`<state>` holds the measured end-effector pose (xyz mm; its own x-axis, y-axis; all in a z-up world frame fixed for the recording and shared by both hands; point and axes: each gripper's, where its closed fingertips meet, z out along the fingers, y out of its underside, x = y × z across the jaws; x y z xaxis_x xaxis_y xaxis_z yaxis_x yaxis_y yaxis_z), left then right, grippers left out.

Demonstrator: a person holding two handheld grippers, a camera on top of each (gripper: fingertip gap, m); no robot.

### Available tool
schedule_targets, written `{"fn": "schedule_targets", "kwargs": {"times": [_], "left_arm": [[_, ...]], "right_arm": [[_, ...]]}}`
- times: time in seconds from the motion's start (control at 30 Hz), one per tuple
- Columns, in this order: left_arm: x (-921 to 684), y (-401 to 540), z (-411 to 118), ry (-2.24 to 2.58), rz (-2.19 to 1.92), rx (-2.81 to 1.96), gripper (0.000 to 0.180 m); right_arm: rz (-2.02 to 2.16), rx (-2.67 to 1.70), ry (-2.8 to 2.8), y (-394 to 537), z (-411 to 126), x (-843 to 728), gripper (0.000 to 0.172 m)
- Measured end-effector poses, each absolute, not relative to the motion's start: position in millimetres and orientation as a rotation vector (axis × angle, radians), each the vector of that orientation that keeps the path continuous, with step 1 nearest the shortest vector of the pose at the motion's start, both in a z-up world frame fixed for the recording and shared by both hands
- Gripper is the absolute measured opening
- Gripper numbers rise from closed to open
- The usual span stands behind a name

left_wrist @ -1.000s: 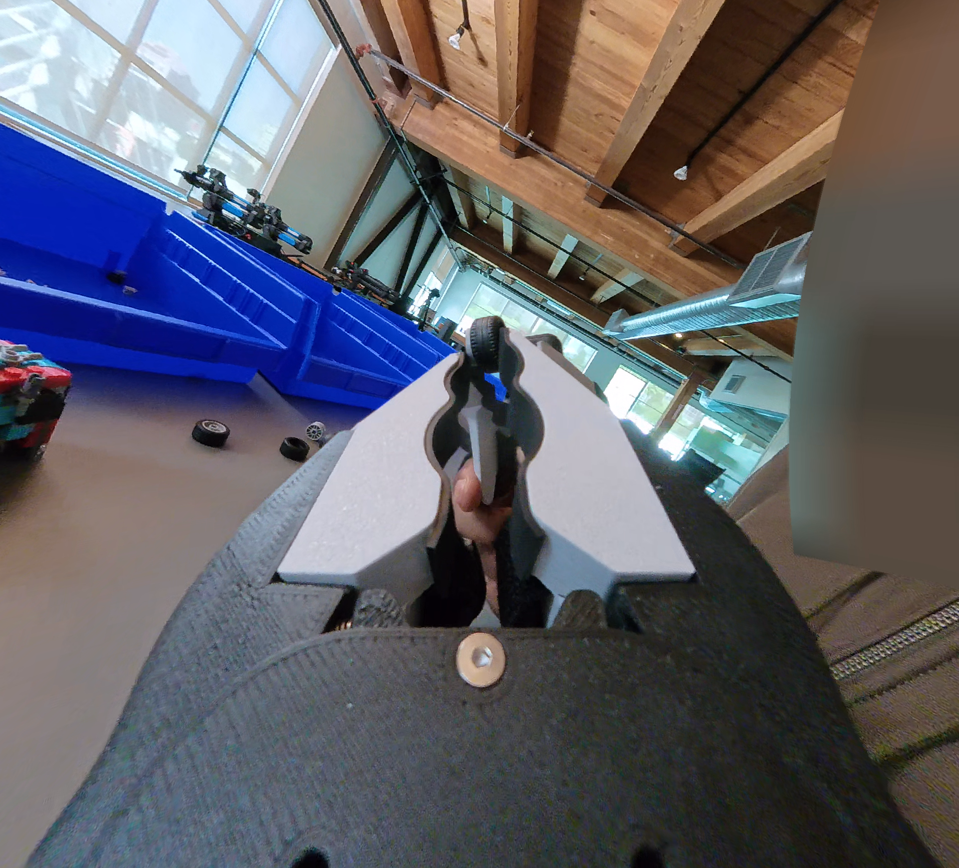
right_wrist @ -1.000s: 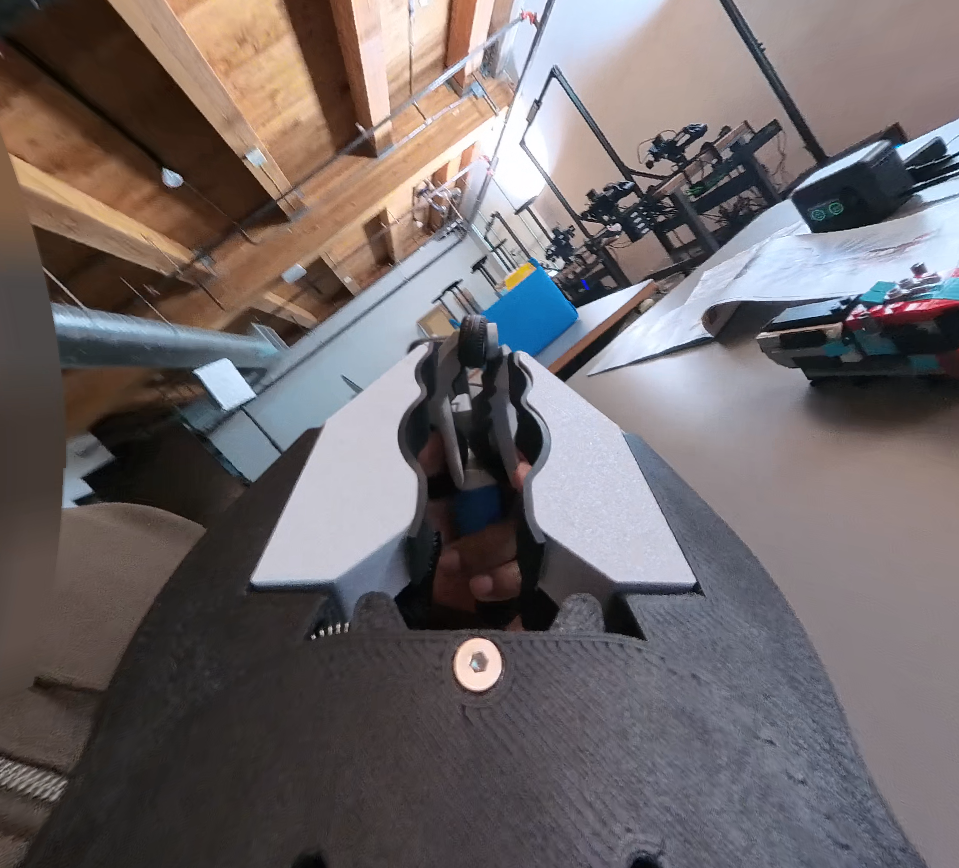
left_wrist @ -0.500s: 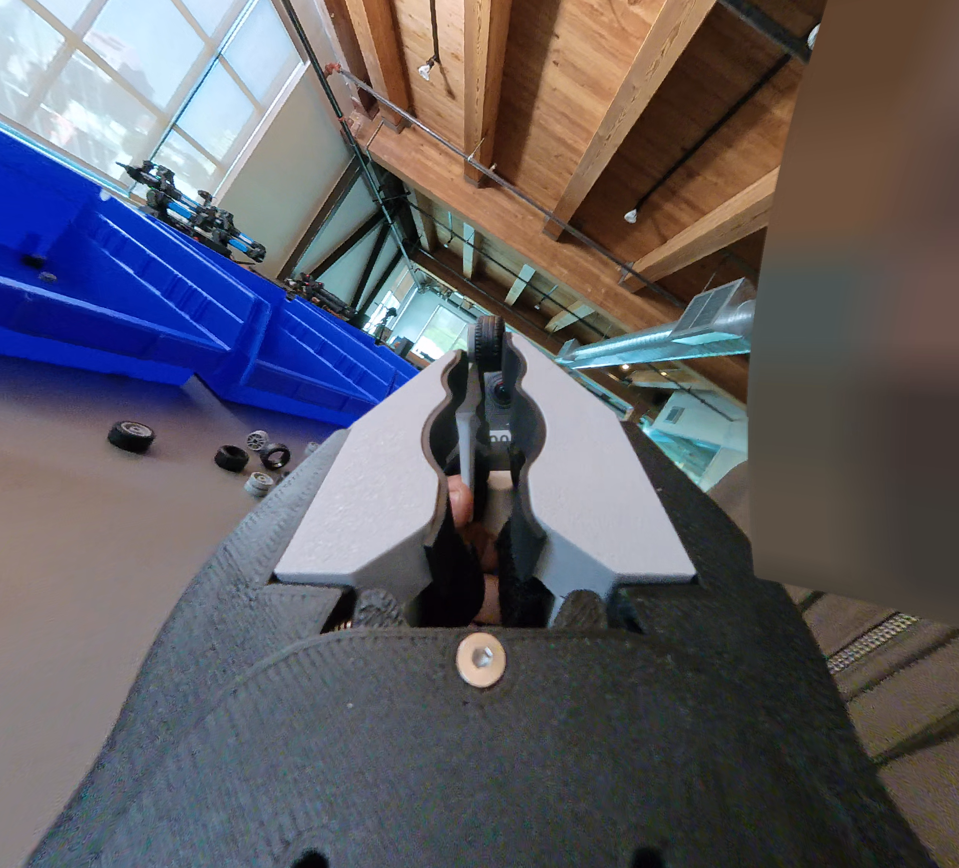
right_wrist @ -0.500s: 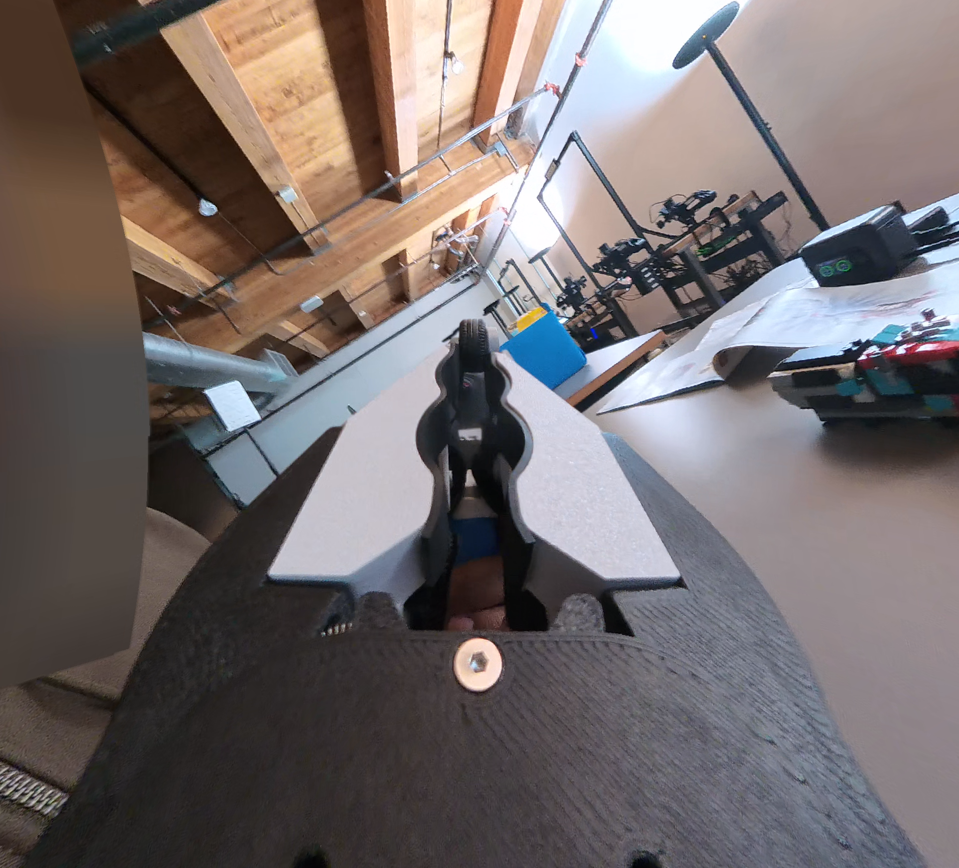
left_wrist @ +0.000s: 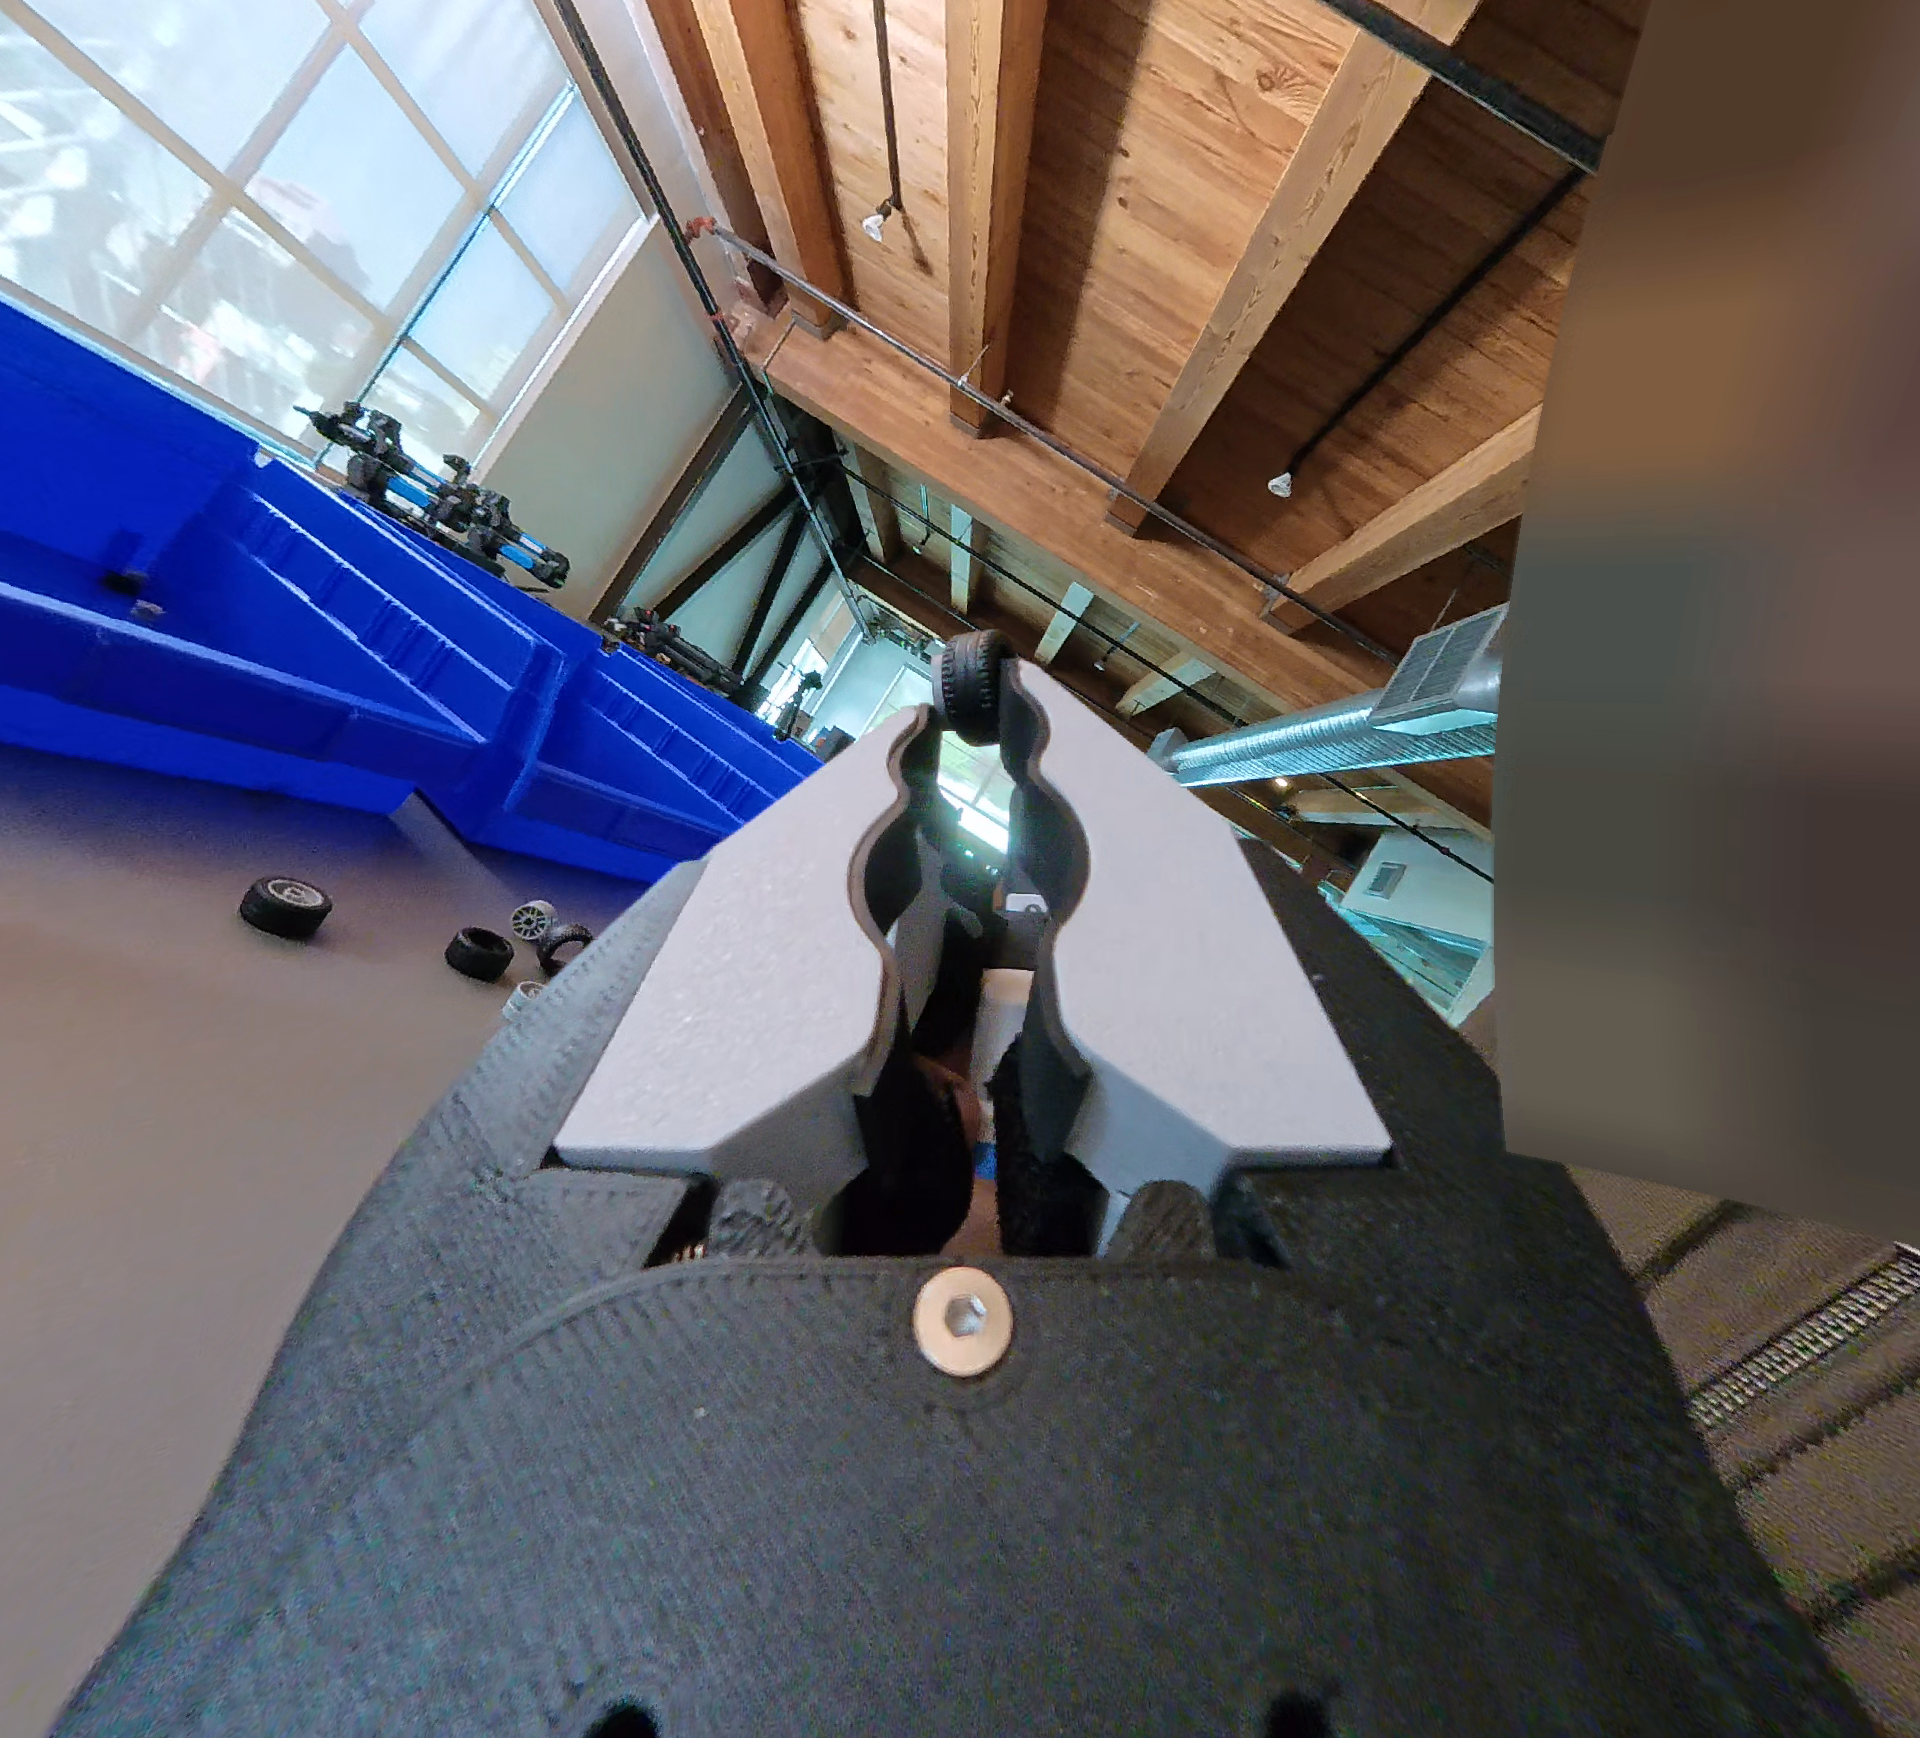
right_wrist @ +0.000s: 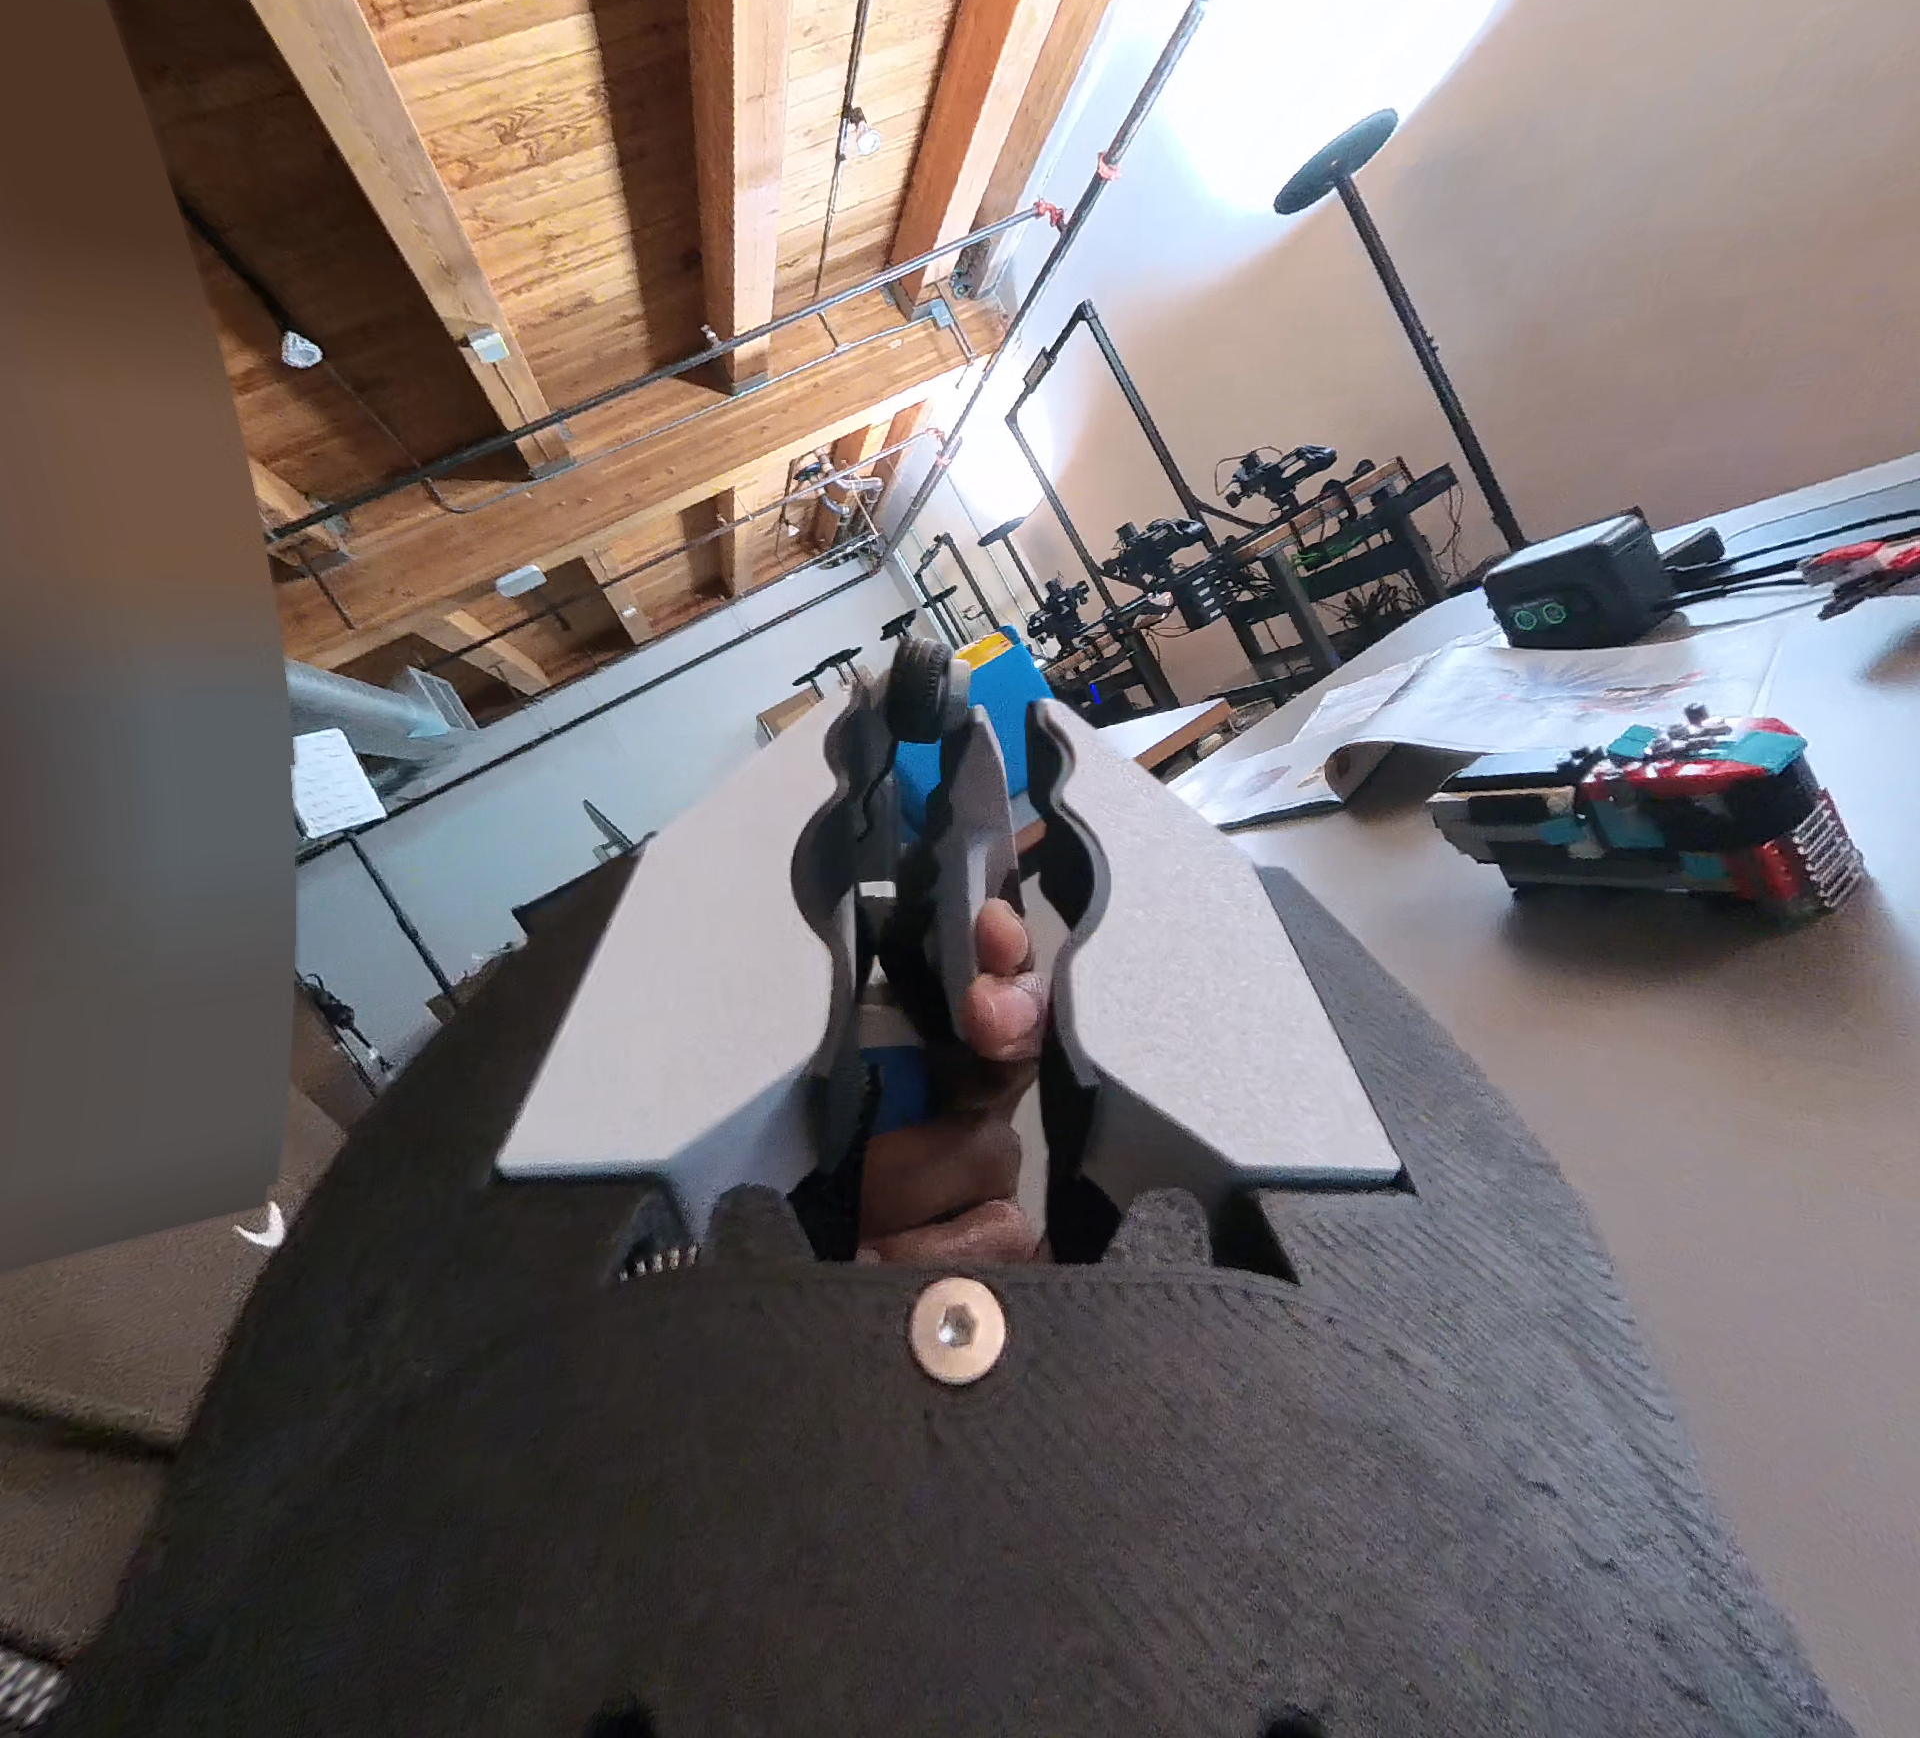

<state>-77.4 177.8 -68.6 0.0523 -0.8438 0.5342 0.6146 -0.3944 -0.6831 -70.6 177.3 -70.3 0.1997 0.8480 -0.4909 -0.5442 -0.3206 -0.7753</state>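
At the tips of my left gripper (left_wrist: 970, 699): one small black tyre (left_wrist: 971, 686), fingers clenched on its tread, well above the worktop (left_wrist: 208, 1169). Right gripper (right_wrist: 951, 706): fingers released, standing either side of that tyre. Loose wheels (left_wrist: 286, 907) near blue bins (left_wrist: 312, 680). Round tread, slip-prone by my judgement; squeeze squarely
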Motion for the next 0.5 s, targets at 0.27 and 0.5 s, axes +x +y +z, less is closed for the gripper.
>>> {"fn": "schedule_targets", "kwargs": {"times": [0.27, 0.5], "left_arm": [[-65, 170, -71, 0.307, -1.636, -1.17, 0.012], [-59, 167, -71, 0.288, -1.725, -1.16, 0.012]], "right_arm": [[1.4, -1.19, -0.381, 171, -66, -70, 0.015], [1.489, -1.143, -0.344, 168, -65, -64, 0.015]]}}
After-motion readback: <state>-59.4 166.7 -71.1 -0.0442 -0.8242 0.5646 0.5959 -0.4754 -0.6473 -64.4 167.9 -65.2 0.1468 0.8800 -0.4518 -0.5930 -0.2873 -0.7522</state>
